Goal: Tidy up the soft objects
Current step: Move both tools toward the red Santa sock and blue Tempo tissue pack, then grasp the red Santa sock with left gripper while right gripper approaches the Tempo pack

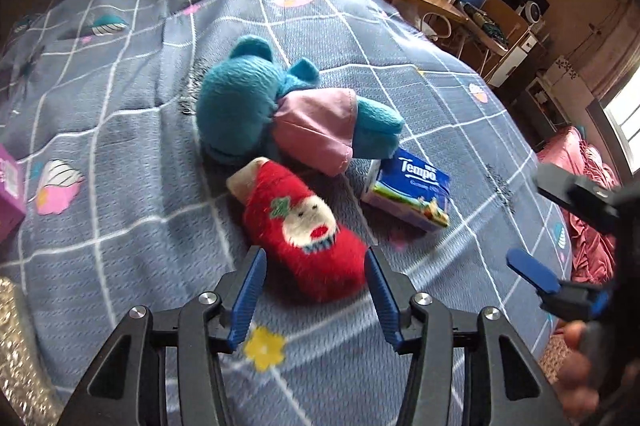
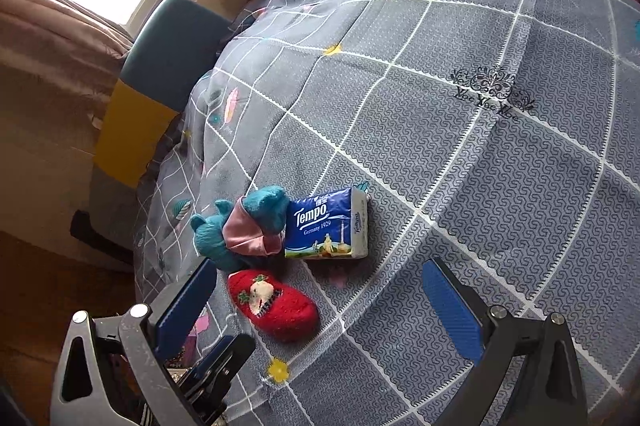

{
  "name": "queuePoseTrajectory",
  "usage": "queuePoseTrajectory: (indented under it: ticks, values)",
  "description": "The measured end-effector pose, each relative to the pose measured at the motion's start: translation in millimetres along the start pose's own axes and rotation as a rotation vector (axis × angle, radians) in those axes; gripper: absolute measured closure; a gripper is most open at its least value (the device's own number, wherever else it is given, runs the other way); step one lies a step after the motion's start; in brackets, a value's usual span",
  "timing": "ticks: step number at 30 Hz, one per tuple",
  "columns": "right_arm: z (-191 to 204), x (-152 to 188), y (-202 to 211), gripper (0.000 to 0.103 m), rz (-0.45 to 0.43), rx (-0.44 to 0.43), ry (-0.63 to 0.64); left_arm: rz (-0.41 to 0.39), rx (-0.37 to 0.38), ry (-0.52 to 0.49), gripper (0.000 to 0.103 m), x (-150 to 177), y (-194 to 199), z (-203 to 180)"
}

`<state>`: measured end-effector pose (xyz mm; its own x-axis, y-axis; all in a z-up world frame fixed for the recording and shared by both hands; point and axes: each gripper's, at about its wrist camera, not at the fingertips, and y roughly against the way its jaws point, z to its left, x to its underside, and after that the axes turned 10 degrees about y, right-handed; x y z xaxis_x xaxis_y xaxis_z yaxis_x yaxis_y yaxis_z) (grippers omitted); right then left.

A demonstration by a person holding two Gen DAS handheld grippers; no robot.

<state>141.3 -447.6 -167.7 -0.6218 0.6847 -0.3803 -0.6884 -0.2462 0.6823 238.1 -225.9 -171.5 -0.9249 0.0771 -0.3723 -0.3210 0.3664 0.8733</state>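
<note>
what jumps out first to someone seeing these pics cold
The fuzzy red sock with a snowman face lies on the grey checked quilt, right in front of the open left hand-held gripper. Behind it sprawls a teal plush toy in a pink dress, its feet against a blue Tempo tissue pack.

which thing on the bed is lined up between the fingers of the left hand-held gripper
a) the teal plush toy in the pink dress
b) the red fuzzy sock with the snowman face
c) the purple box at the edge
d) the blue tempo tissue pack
b, in the left wrist view the red sock lies right ahead of the left hand-held gripper, its near end between the blue pads, while the plush toy and tissue pack lie farther off.
</note>
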Motion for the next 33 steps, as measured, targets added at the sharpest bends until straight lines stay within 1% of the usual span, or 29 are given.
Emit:
queuePoseTrajectory:
  ticks: [2, 4, 5, 8, 9, 10, 11, 13, 16, 19, 21, 23, 24, 25, 27, 30, 32, 33]
  values:
    - [-1.4, -0.3, 0.6, 0.0, -0.007, -0.012, -0.013, 0.008, -0.044, 0.006, 0.051, -5.4, -16.5, -1.2]
    - [-4.0, -0.6, 0.6, 0.0, -0.008, -0.025, -0.033, 0.014, -0.052, 0.024, 0.05, -9.5, -28.0, -0.3]
    - [-5.1, -0.6, 0.2, 0.0, -0.006, -0.031, -0.042, 0.002, -0.059, 0.022, 0.05, -11.2, -30.2, -1.4]
    - [-6.2, 0.5, -1.1, 0.0, 0.001, -0.044, -0.052, -0.018, -0.073, -0.017, 0.05, -14.2, -35.3, -6.6]
    - [-5.6, 0.7, -1.4, 0.0, 0.002, -0.042, -0.05, -0.022, -0.075, -0.036, 0.051, -13.3, -35.7, -7.4]
    - [-5.1, 1.1, -1.7, 0.0, 0.001, -0.042, -0.049, -0.027, -0.074, -0.05, 0.065, -12.0, -35.0, -7.3]
    - [-4.8, 1.3, -1.5, 0.0, 0.0, -0.042, -0.048, -0.028, -0.063, -0.063, 0.075, -10.5, -33.0, -6.3]
    - [-4.7, 2.0, -0.9, 0.0, -0.005, -0.04, -0.049, -0.027, -0.019, -0.052, 0.08, -8.1, -24.2, -0.1]
    - [-4.9, 2.4, -0.6, 0.0, -0.009, -0.032, -0.053, -0.041, 0.024, -0.04, 0.082, 3.7, -0.8, 12.5]
    - [-3.4, 4.2, -2.1, 0.0, -0.003, -0.018, -0.044, -0.046, 0.035, -0.046, 0.083, 23.1, 18.7, 25.2]
    - [-2.8, 4.8, -4.5, 0.0, 0.011, -0.012, -0.036, -0.049, 0.026, -0.048, 0.083, 38.2, 26.5, 33.1]
    - [-1.4, 5.3, -8.5, 0.0, 0.034, -0.005, -0.02, -0.03, -0.021, -0.05, 0.083, 51.4, 24.4, 42.2]
    - [1.4, 6.2, -11.4, 0.0, 0.051, -0.003, -0.005, -0.011, -0.04, -0.044, 0.082, 54.1, 18.2, 46.7]
    - [5.3, 7.3, -14.6, 0.0, 0.068, 0.005, 0.018, -0.014, -0.033, -0.043, 0.079, 56.2, 14.1, 50.6]
    - [16.1, 10.5, -20.2, 0.0, 0.098, 0.039, 0.088, -0.029, -0.041, -0.073, 0.078, 58.1, 13.4, 49.0]
    - [38.0, 16.8, -28.7, 0.0, 0.149, 0.094, 0.251, -0.025, -0.049, -0.095, 0.078, 57.3, 11.7, 46.6]
    - [54.4, 17.9, -34.7, 0.0, 0.191, 0.125, 0.39, -0.031, -0.035, -0.091, 0.078, 56.3, 9.9, 47.7]
    - [63.4, 16.3, -37.6, 0.0, 0.2, 0.149, 0.48, -0.036, -0.026, -0.088, 0.078, 56.6, 9.6, 49.0]
